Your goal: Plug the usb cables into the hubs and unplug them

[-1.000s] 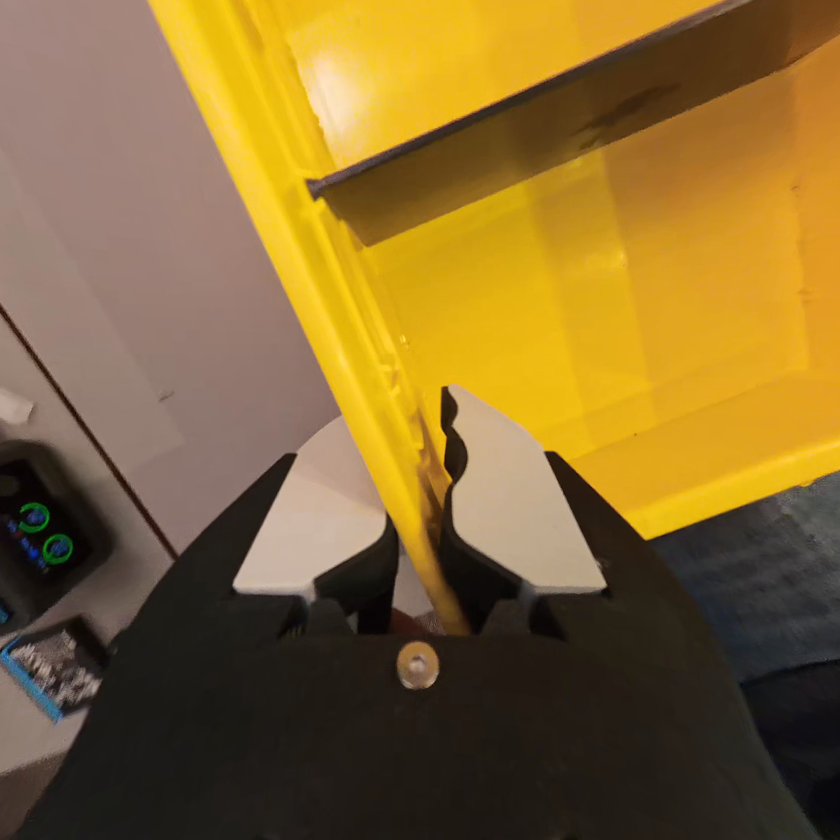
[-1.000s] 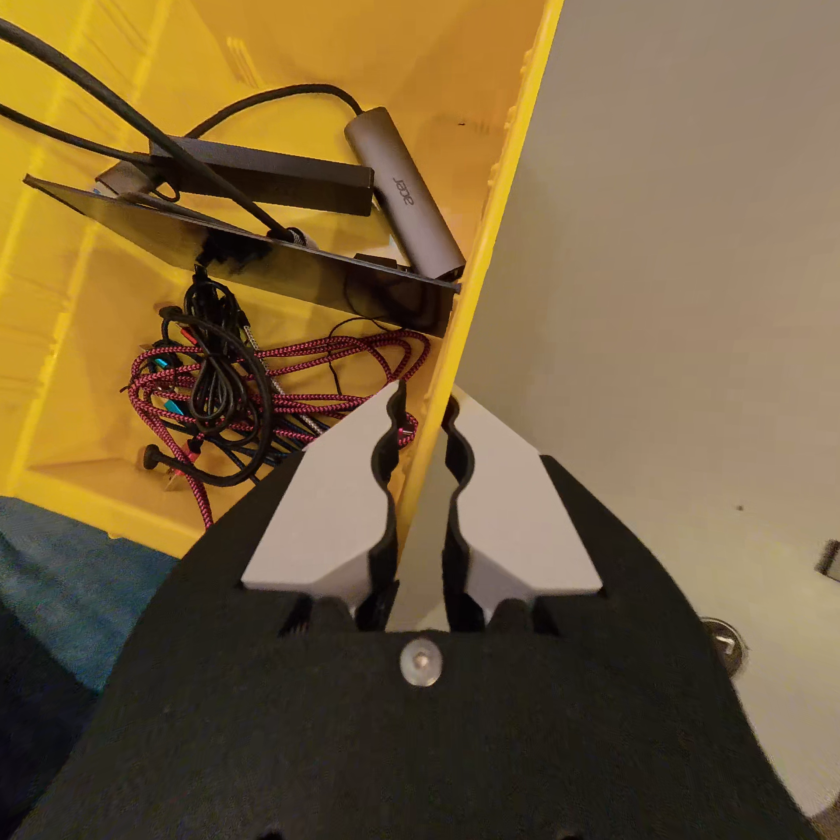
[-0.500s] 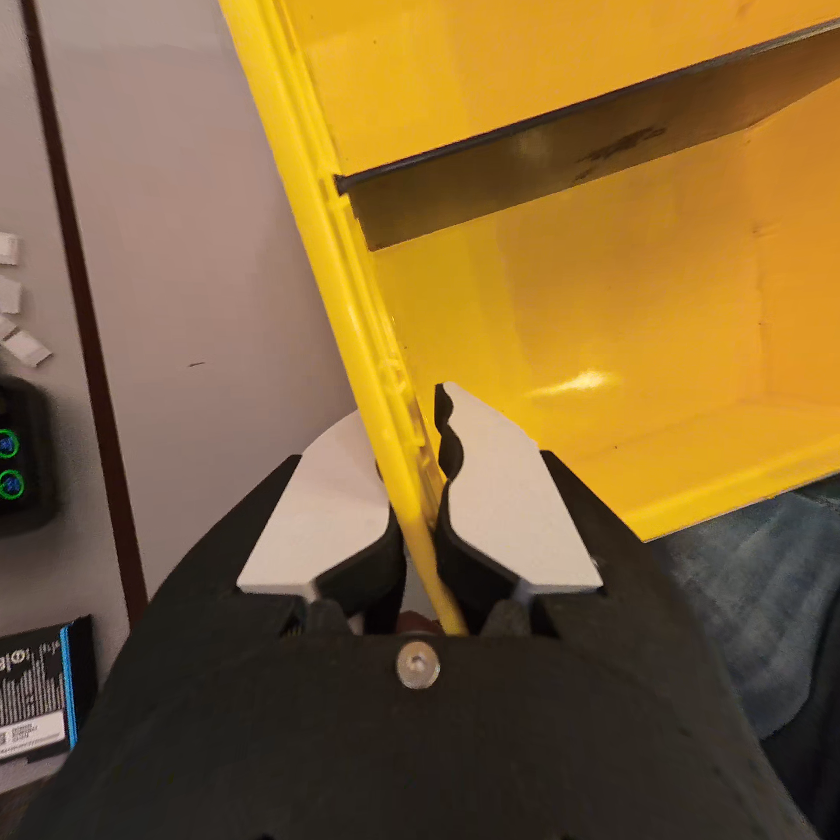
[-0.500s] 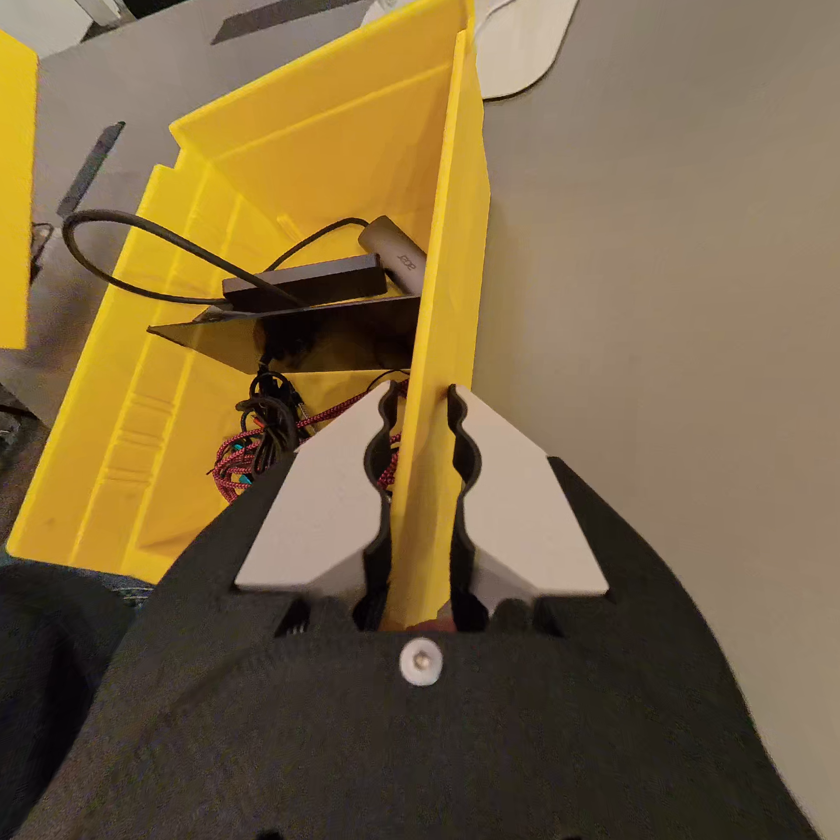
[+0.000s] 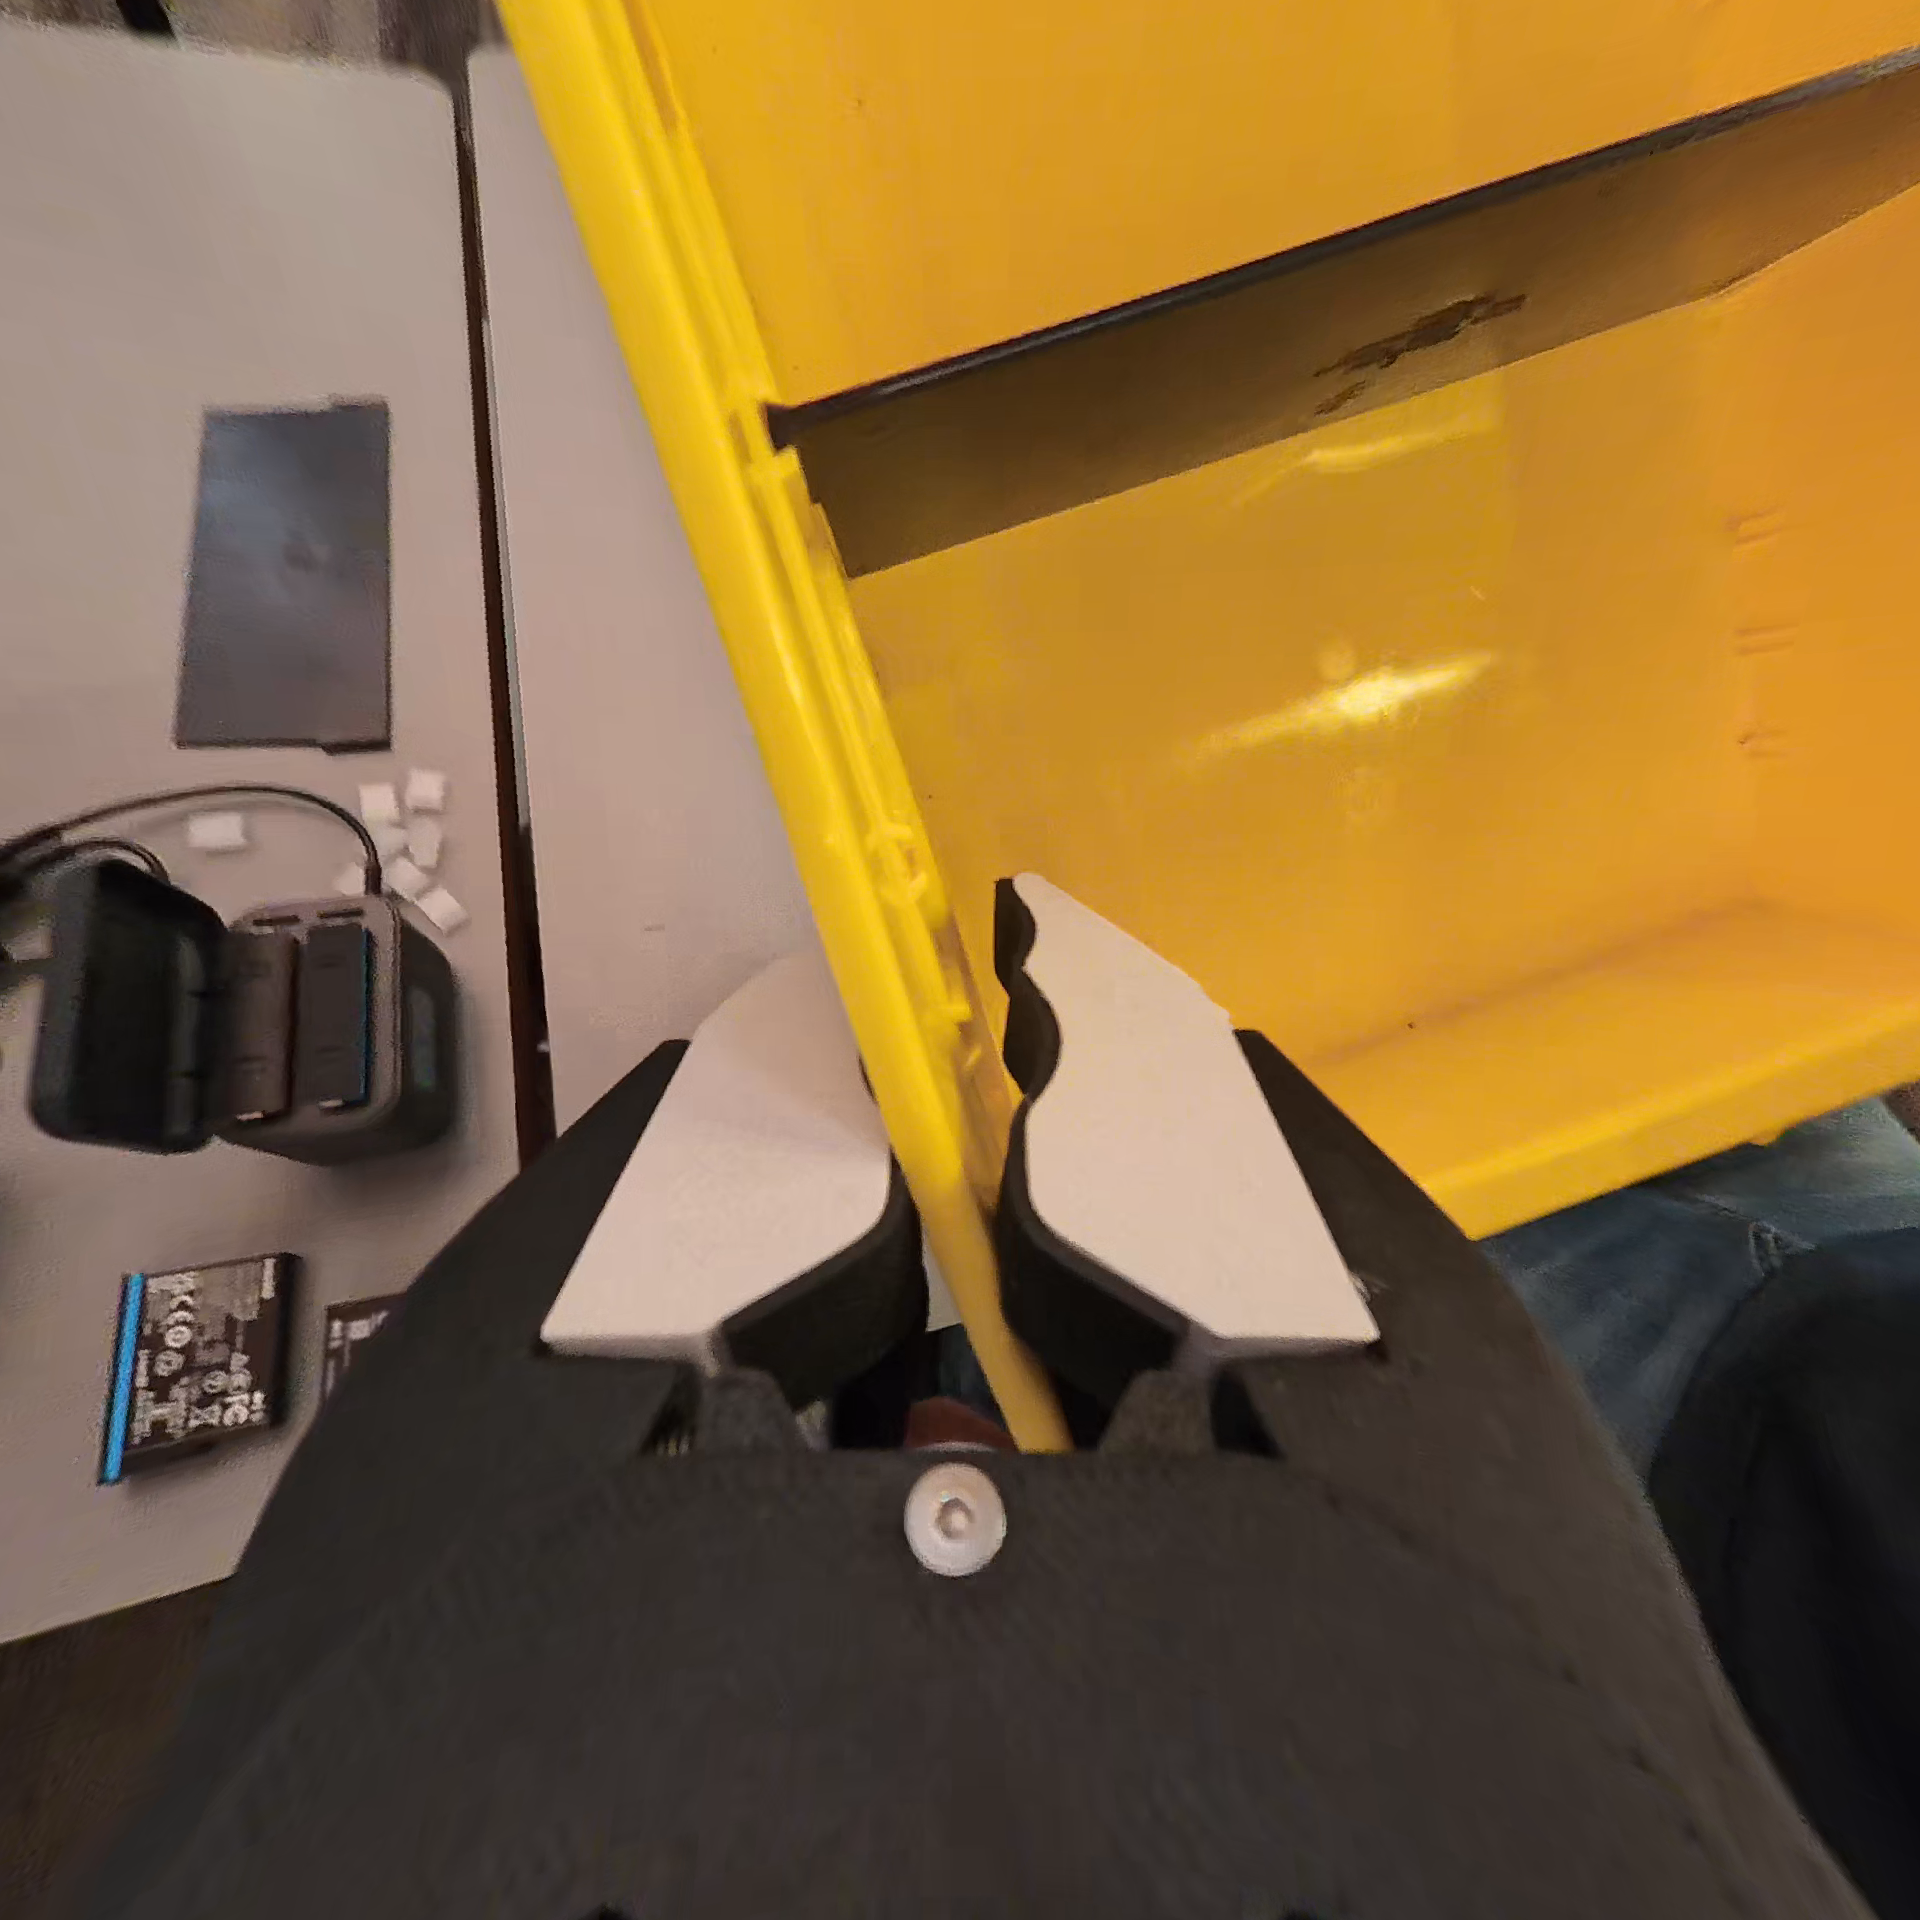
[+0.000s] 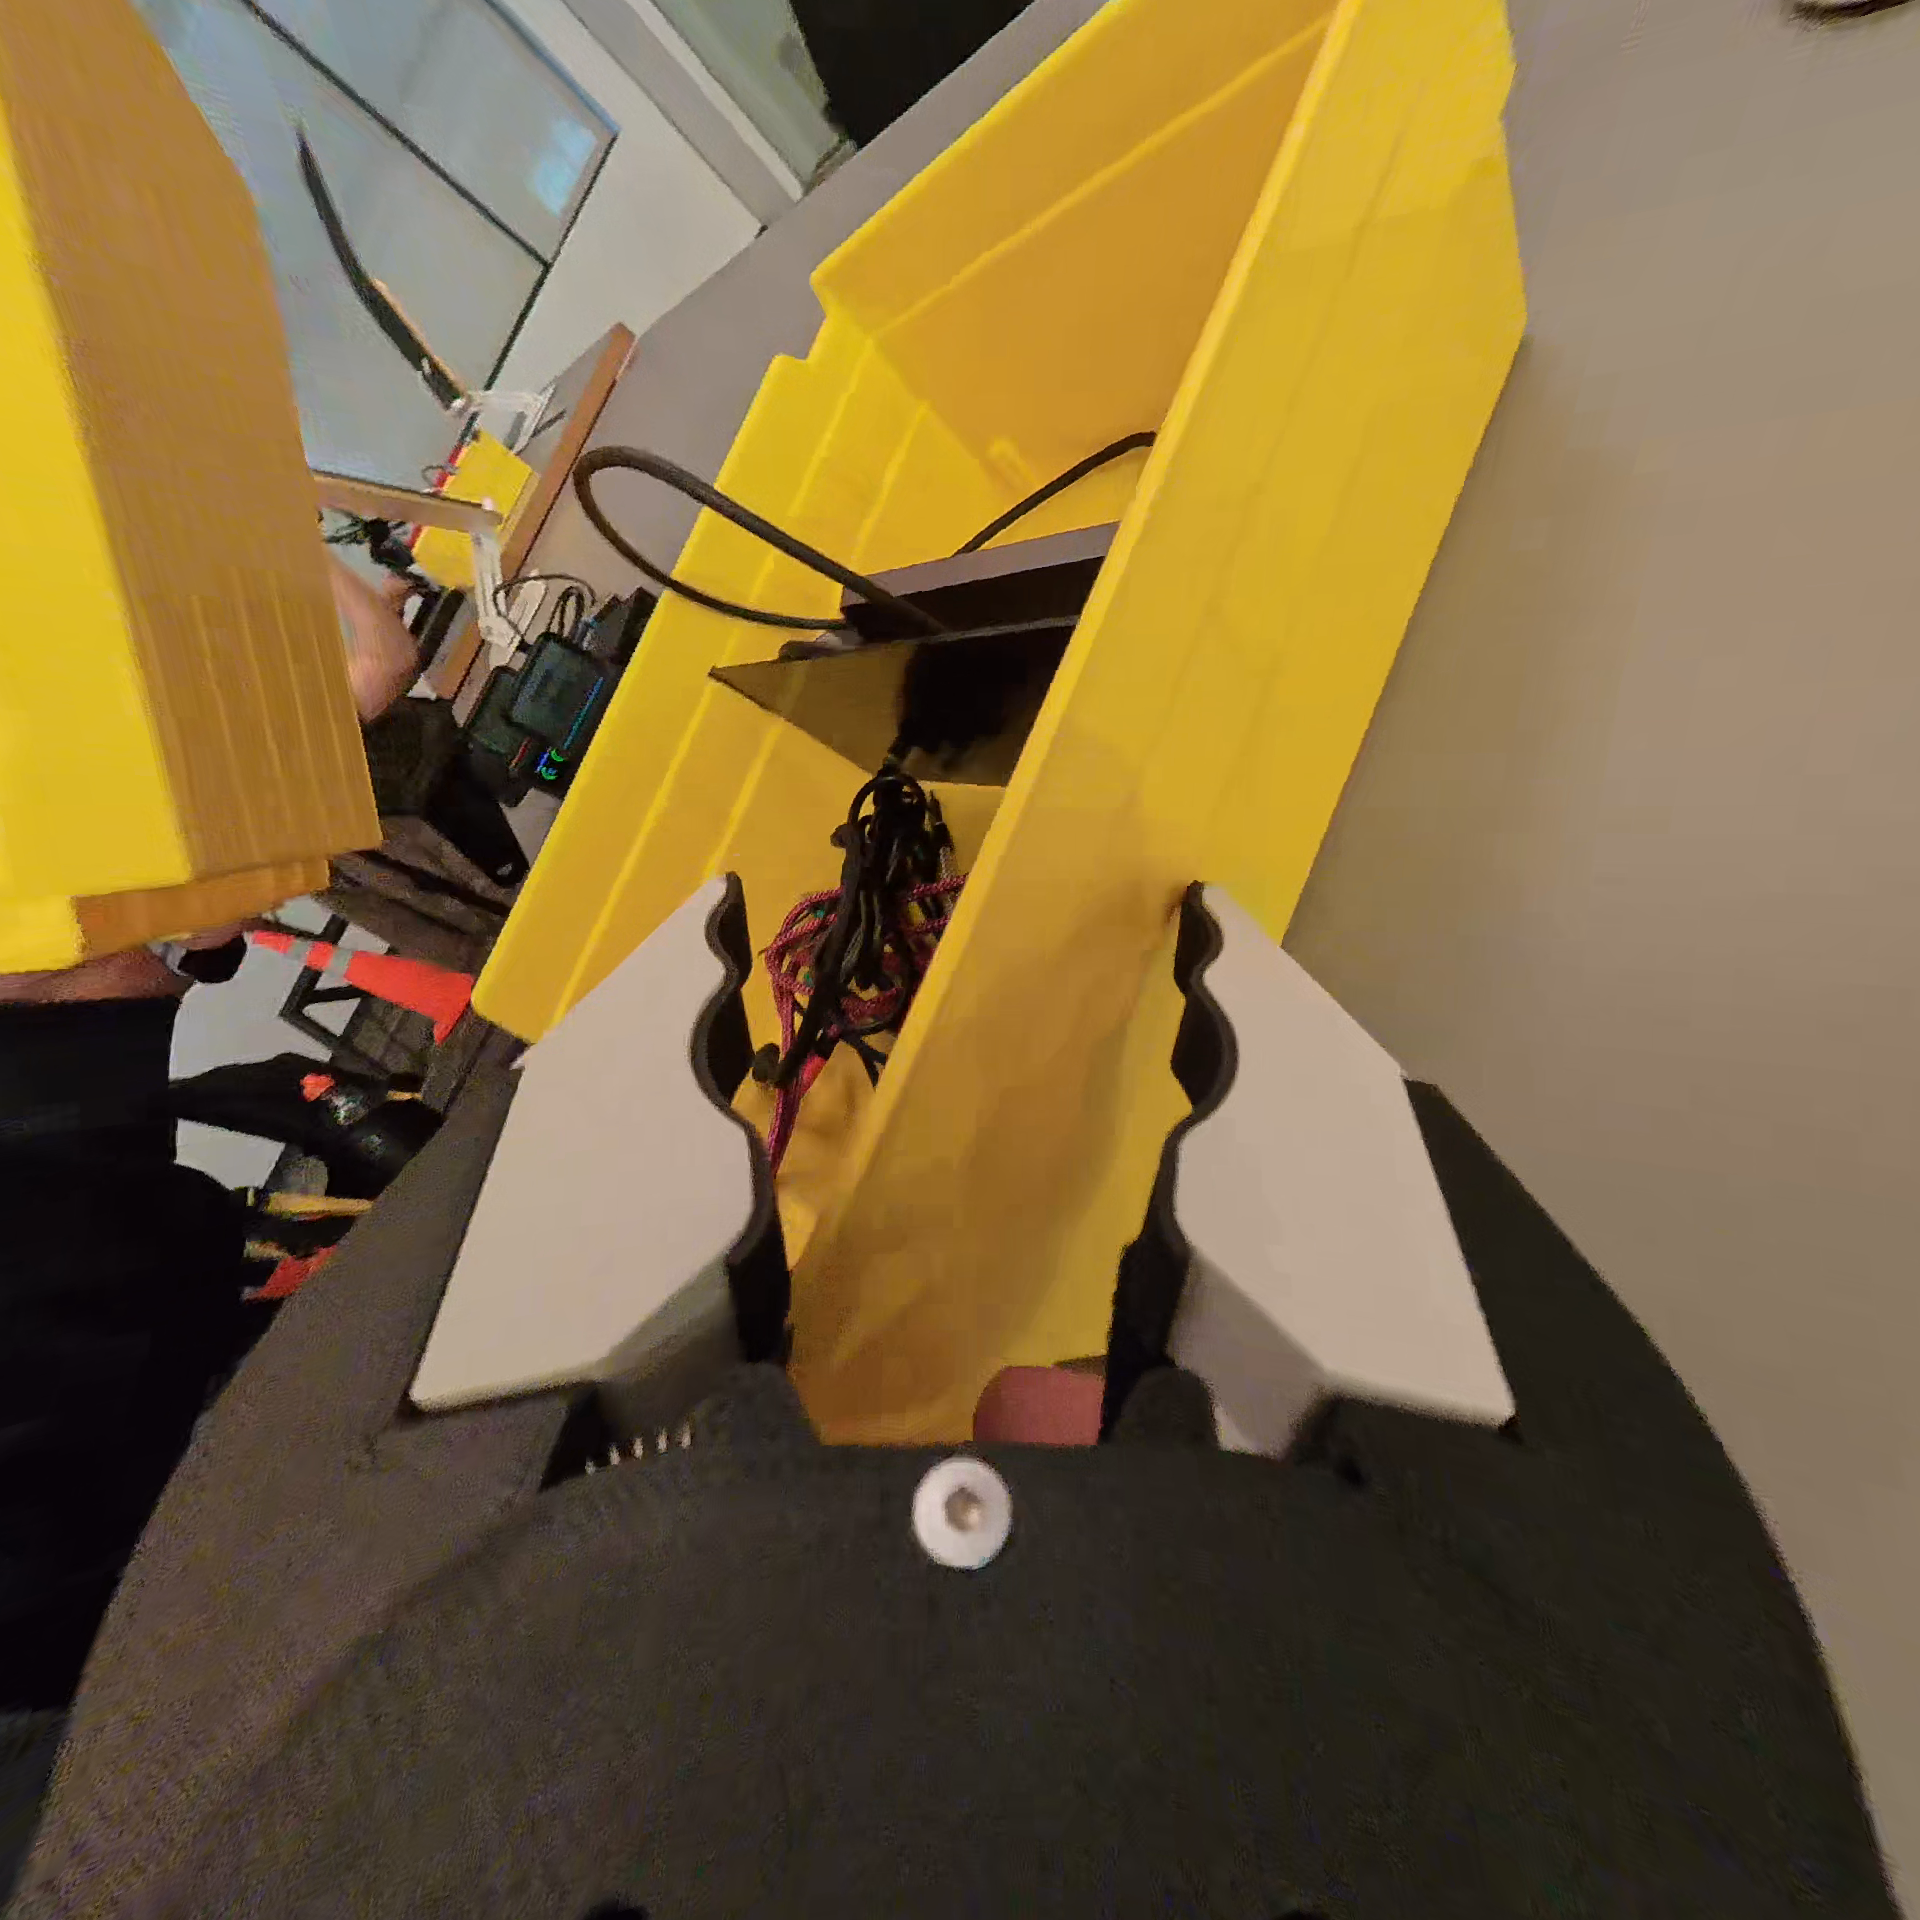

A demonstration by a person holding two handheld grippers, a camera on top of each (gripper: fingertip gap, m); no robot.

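My left gripper [image 5: 914, 935] is shut on the left wall of an empty yellow bin [image 5: 727, 416] that has a black divider [image 5: 1247, 395] across it. My right gripper [image 6: 961, 894] is open, its jaws wide apart on either side of the right wall of another yellow bin [image 6: 1299, 520] on the grey table. That bin holds red braided cables [image 6: 831, 977] tangled with black cables [image 6: 883, 831] in front of its black divider [image 6: 831, 696]. A black hub [image 6: 987, 582] lies behind the divider, and its black cord [image 6: 644, 540] loops over the bin's rim.
In the left wrist view, an open black charger case [image 5: 239, 1029], a flat black rectangle [image 5: 286, 571], a battery [image 5: 197, 1361] and small white pieces [image 5: 410, 842] lie on the grey table. A blurred yellow bin [image 6: 135, 520] fills the right wrist view's upper left. Denim-clad legs [image 5: 1662, 1299] are below. Spacing between my two grippers at the tips: around 40 cm.
My right gripper has opened and let go of the bin wall it was clamping. My left gripper stays shut on the empty bin's wall and has swung, bringing more of the table into view.
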